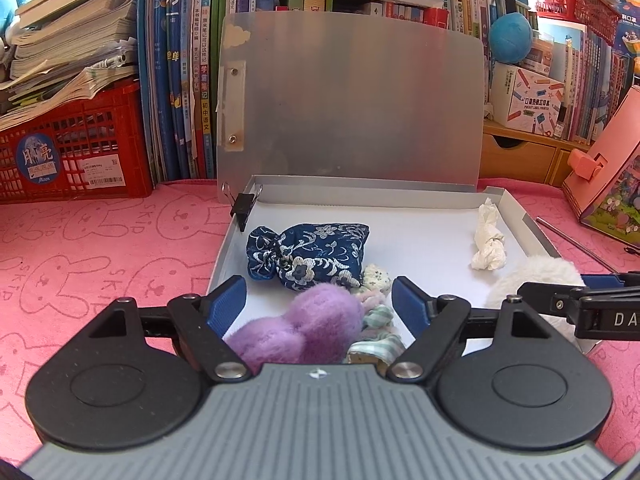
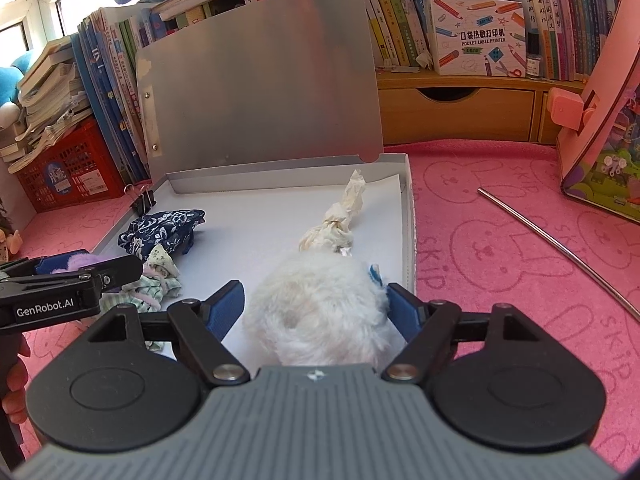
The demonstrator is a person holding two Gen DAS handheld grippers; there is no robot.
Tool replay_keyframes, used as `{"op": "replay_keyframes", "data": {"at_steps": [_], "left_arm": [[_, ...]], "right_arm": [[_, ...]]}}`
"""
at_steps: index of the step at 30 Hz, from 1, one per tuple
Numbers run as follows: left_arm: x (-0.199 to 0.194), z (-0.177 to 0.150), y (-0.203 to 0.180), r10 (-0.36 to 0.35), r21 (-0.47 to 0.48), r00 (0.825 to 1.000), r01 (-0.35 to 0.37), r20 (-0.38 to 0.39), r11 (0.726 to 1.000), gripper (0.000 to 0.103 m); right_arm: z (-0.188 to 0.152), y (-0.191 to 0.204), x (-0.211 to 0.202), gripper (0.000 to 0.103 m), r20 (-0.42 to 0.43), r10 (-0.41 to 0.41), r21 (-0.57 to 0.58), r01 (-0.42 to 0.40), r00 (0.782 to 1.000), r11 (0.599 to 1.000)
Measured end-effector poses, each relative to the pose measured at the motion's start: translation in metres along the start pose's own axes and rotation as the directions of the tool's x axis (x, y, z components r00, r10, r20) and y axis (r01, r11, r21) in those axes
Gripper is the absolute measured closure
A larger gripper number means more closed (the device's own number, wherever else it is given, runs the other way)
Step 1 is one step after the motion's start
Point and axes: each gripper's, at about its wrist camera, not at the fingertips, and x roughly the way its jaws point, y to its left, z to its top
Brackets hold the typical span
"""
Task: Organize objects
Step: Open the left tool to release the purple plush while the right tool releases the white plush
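A shallow grey box (image 1: 532, 228) with its lid up stands on the pink cloth; it also shows in the right wrist view (image 2: 406, 216). Inside lie a blue patterned pouch (image 1: 308, 256), a purple plush (image 1: 296, 328), small checked cloth pieces (image 1: 376, 320) and a twisted white tissue (image 1: 488, 240). My left gripper (image 1: 318, 304) is open, its blue pads either side of the purple plush. My right gripper (image 2: 316, 304) has its pads against both sides of a white fluffy plush (image 2: 316, 312) over the box's near right corner. The pouch (image 2: 164, 232) and tissue (image 2: 340, 220) show beyond it.
A black binder clip (image 1: 244, 206) grips the box's left wall. A metal rod (image 2: 560, 248) lies on the pink cloth to the right. A pink house-shaped box (image 2: 600, 112) stands far right. A red crate (image 1: 72, 148), books and a wooden drawer unit (image 2: 456, 108) line the back.
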Motion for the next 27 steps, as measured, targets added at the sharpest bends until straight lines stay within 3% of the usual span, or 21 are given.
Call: {"op": "replay_keyframes", "data": {"at_steps": [13, 27], "left_arm": [[-0.051, 0.000, -0.015, -0.062, 0.033, 0.996, 0.060, 0.064, 0.998, 0.014], [-0.107, -0.031, -0.035, -0.148, 0.075, 0.985, 0.141, 0.093, 0.987, 0.014]], "right_arm": [[-0.010, 0.004, -0.034, 0.017, 0.031, 0.013, -0.014, -0.012, 0.999, 1.000], [-0.034, 0.005, -0.085, 0.017, 0.091, 0.025, -0.038, -0.022, 0.996, 0.999]]}}
